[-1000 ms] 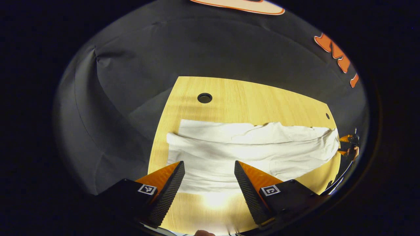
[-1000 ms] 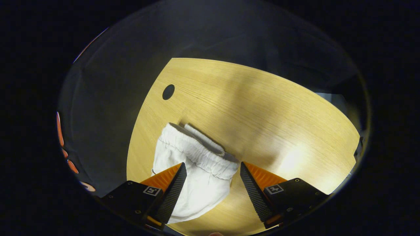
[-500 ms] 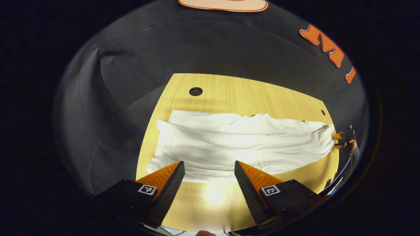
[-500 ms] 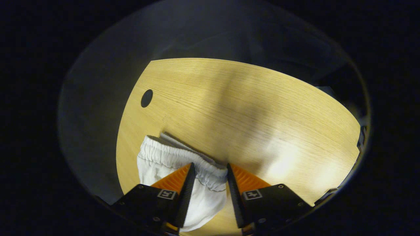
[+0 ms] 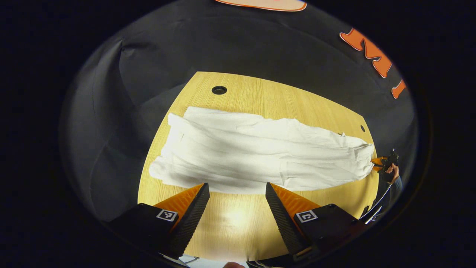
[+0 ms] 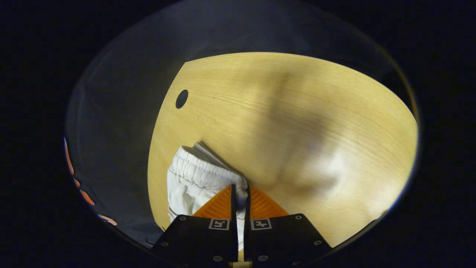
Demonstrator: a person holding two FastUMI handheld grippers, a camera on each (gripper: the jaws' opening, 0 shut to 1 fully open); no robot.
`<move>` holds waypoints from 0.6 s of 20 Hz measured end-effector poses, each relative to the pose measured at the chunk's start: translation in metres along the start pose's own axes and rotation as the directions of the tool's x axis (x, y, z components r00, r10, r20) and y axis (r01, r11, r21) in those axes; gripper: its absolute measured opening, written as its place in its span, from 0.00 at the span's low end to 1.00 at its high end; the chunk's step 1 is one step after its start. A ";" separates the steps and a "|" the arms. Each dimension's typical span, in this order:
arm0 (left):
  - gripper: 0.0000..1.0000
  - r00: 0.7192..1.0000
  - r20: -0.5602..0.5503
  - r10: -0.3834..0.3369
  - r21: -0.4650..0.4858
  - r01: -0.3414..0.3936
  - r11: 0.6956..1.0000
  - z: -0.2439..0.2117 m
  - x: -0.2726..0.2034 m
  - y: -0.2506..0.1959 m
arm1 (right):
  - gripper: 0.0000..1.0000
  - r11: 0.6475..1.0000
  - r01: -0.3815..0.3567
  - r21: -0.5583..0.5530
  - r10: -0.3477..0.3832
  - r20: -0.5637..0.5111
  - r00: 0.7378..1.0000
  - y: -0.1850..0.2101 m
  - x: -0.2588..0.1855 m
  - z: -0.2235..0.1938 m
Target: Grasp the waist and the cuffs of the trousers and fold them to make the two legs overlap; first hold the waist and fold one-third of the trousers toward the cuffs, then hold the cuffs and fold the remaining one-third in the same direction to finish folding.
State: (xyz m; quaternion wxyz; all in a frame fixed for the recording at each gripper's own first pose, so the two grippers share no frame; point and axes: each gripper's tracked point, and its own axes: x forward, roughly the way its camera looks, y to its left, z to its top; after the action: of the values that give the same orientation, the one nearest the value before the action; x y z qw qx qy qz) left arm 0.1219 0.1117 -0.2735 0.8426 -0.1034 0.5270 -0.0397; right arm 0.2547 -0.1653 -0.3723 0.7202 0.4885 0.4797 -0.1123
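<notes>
While lying flat on the desk [image 5: 260, 93], stretching nearly edge to edge along its length: white trousers [image 5: 256, 150], cuffs toward the corner near the cable hole [image 5: 219, 90], waist [image 6: 202, 169] reaching toward the opposite end by a smaller hole [image 5: 362, 128]. Showing wrinkles along the far leg, near leg lying smoother. Sitting closer to the far long edge than the near one, with bare wood running along the near edge.

Hovering over that bare near edge, short of the cloth: left gripper [image 5: 237, 203], jaws spread wide, holding nothing, not touching the fabric.

Pinching the elastic waistband at the trousers' near corner: right gripper [image 6: 240, 193], jaws closed down with gathered fabric squeezed in the narrow slit between them. Appearing also in the left gripper view at the far waist end [image 5: 378, 162], with a hand [image 5: 392, 169] holding it just off the desk's end edge.
</notes>
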 end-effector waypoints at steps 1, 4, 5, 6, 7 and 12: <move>0.99 1.000 0.000 -0.014 -0.014 0.014 1.000 -0.003 0.000 -0.005 | 0.07 0.999 -0.035 0.017 0.035 0.014 0.999 0.003 -0.002 0.000; 1.00 0.999 0.001 -0.037 -0.026 0.037 0.999 -0.010 -0.001 -0.005 | 0.06 0.995 -0.102 0.013 0.101 0.066 0.993 0.013 -0.004 0.005; 1.00 0.999 0.003 -0.043 -0.025 0.043 0.999 -0.009 0.000 -0.006 | 0.06 0.993 -0.117 0.004 0.116 0.075 0.990 0.015 -0.003 0.006; 1.00 0.999 0.005 -0.051 -0.026 0.051 0.998 -0.011 0.002 -0.007 | 0.06 0.991 -0.133 -0.005 0.132 0.090 0.987 0.017 -0.005 0.007; 1.00 0.998 0.006 -0.059 -0.029 0.059 0.998 -0.012 0.002 -0.009 | 0.06 0.989 -0.147 -0.017 0.148 0.101 0.984 0.021 -0.006 0.008; 1.00 0.995 0.019 -0.097 -0.036 0.097 0.995 -0.013 0.001 -0.015 | 0.06 0.975 -0.206 -0.085 0.217 0.142 0.966 0.038 -0.018 0.009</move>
State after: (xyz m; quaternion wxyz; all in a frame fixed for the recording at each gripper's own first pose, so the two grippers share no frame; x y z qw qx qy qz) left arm 0.1111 0.0951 -0.2762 0.8422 -0.1447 0.5146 -0.0699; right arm 0.2747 -0.1593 -0.3347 0.7787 0.5018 0.3725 -0.0548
